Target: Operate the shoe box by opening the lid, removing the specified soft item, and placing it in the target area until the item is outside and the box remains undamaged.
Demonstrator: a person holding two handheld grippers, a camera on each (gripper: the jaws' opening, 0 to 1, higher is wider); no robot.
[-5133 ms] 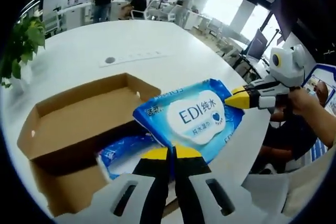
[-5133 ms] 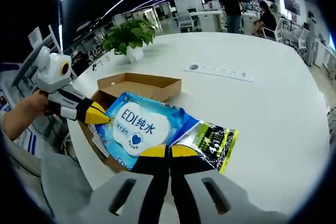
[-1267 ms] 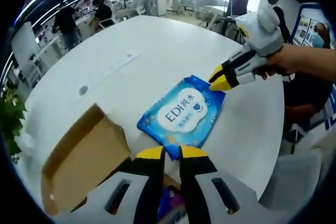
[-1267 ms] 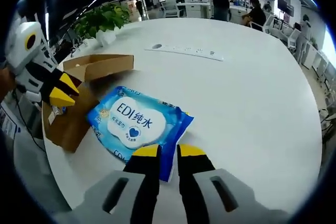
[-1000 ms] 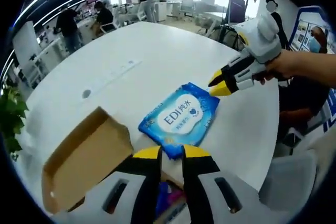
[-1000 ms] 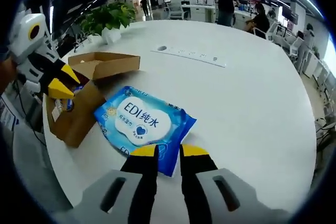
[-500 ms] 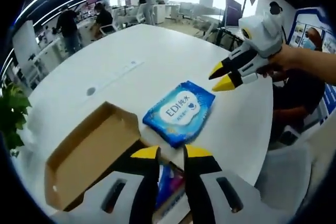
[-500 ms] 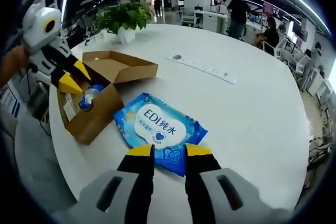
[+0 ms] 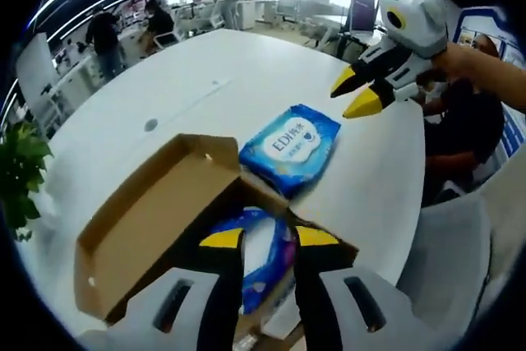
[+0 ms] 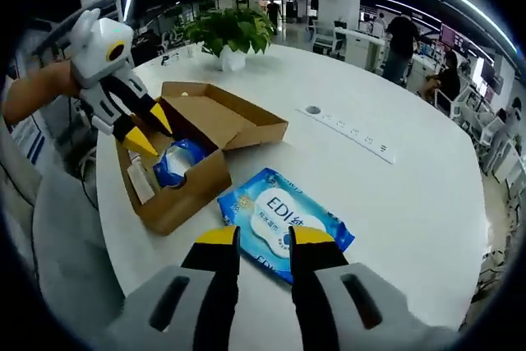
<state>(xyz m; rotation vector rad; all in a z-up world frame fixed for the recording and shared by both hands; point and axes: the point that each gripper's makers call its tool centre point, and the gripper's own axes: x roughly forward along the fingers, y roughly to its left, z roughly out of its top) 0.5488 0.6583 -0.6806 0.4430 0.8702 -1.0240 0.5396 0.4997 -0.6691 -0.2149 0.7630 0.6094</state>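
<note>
Right gripper view looks down on a white table [image 10: 411, 195] where the blue wipes pack [image 10: 285, 219] lies flat, label up, just beside the brown shoe box [image 10: 185, 178]. That spot looks like the target area, so the pack seems placed there on purpose, outside the box and free of it. The right gripper [image 10: 264, 237] hovers above the pack's near edge with its jaws a little apart and holding nothing, which fits a release already made.

The box sits with its lid [image 10: 222, 119] folded back flat on the table, so the inside is easy to reach; its walls look unbent. Another blue packet [image 10: 177, 160] lies inside. The left gripper [image 10: 142, 132] hangs over the box opening, its jaws parted and empty.

In the left gripper view, the left gripper [image 9: 268, 238] points down at that packet [image 9: 261, 252], perhaps ready to pick it, while the pack [image 9: 290, 145] rests beyond the box [image 9: 156, 219].
</note>
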